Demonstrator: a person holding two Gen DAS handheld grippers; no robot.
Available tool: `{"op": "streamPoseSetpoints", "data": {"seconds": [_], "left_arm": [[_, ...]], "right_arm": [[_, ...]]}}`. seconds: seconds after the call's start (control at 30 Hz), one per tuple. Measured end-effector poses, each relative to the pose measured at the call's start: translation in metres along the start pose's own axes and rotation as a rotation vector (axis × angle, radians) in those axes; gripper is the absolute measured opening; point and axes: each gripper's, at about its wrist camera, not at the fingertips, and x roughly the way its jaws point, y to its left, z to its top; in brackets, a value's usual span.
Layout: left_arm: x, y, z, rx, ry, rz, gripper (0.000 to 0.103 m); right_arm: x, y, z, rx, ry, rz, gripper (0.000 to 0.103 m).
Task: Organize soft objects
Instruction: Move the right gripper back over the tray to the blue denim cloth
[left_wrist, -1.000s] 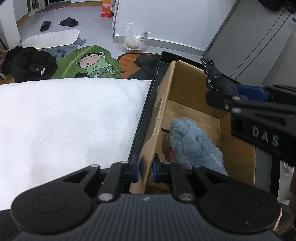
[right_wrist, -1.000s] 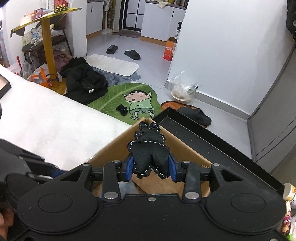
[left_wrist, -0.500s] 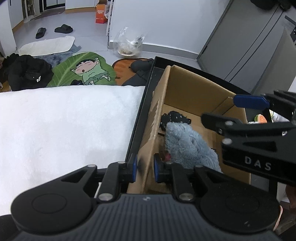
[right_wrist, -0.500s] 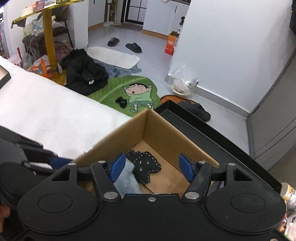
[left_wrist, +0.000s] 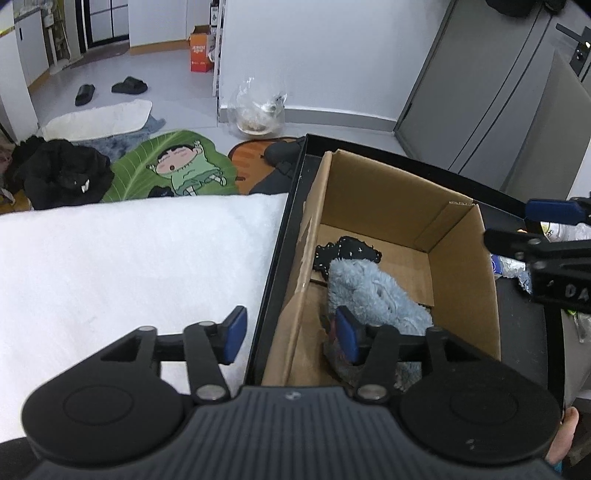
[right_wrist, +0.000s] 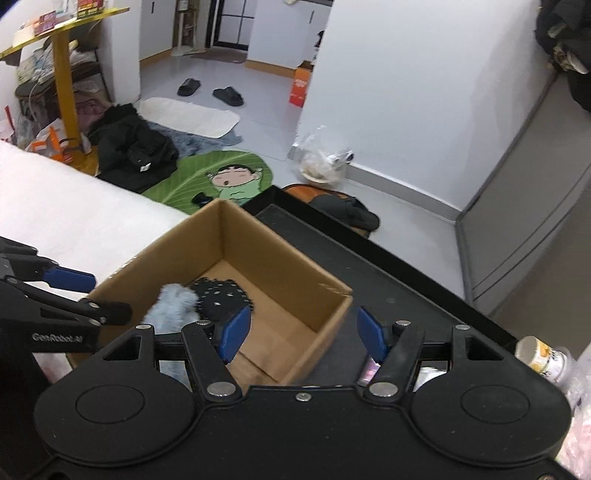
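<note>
An open cardboard box (left_wrist: 461, 266) stands on a black tray (left_wrist: 280, 236). Inside lie a fluffy blue-grey plush (left_wrist: 373, 291) and a small black stitched plush (left_wrist: 347, 251) behind it. Both show in the right wrist view too, the blue plush (right_wrist: 171, 301) beside the black one (right_wrist: 219, 299). My left gripper (left_wrist: 291, 334) is open and empty, its jaws astride the box's near-left wall. My right gripper (right_wrist: 303, 334) is open and empty, above the box's right corner (right_wrist: 332, 295); it also shows at the right of the left wrist view (left_wrist: 546, 229).
A white fleece surface (left_wrist: 122, 266) lies left of the tray. On the floor beyond are a green cartoon mat (left_wrist: 173, 171), black clothes (left_wrist: 62, 177), slippers (left_wrist: 129, 86) and a plastic bag (left_wrist: 258, 110). A jar (right_wrist: 543, 356) stands right of the tray.
My right gripper opened and dropped the black plush into the box, then drew back to the right. My left gripper, shut on the box's wall, has opened.
</note>
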Motion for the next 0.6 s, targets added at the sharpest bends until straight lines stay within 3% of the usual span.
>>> {"op": "streamPoseSetpoints", "data": {"seconds": [0.17,0.6], "left_arm": [[-0.003,-0.006,-0.001,0.035,-0.03,0.013,0.067],[-0.003,-0.013,-0.001,0.067,-0.045,0.045,0.07]], "right_arm": [[-0.005,-0.021,-0.011,0.029,-0.012,-0.026,0.069],[0.002,-0.069,-0.056,0.106,0.016,-0.075,0.082]]}}
